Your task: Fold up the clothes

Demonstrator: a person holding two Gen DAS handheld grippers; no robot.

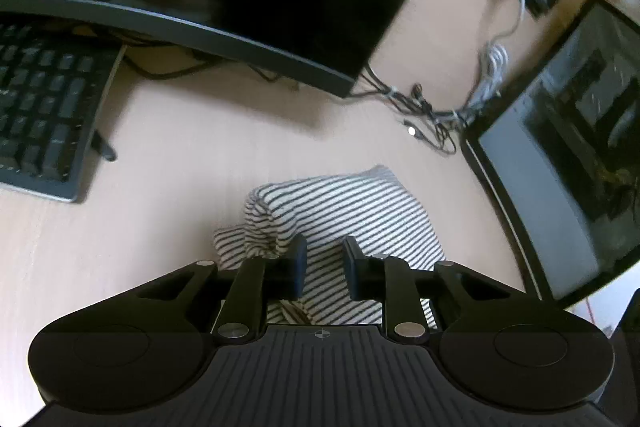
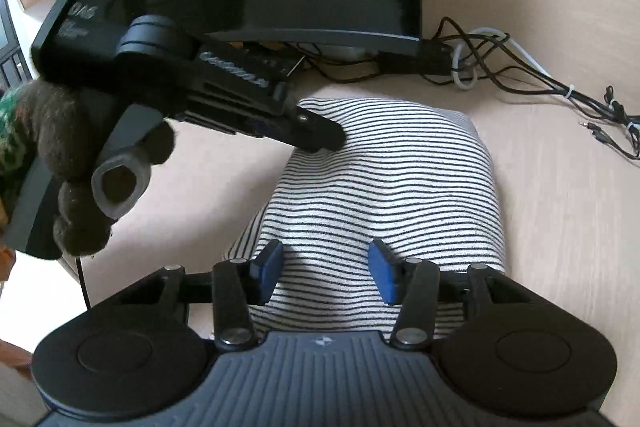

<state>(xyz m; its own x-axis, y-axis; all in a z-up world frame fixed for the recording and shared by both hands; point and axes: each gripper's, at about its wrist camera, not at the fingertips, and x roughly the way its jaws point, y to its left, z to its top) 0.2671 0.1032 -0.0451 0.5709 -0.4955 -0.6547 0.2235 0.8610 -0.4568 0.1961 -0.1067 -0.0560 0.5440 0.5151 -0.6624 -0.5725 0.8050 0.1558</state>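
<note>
Right gripper [image 2: 326, 273] hangs over the striped shirt [image 2: 392, 187], jaws apart, gripping nothing. Shirt's already a neat bundle on the desk [image 2: 560, 227]; left gripper [image 2: 334, 139], nearly shut, touches its far-left edge. Probably 1 last tidy left.

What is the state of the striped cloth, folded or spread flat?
Folded. The striped cloth lies on the desk as a compact bundle with rounded, doubled edges, and a bunched fold shows on its left side.

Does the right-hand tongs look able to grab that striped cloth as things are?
Probably yes. The right tongs sit open just over the striped cloth, nothing between them. The left tongs are at its far left edge, clear of the way.
</note>
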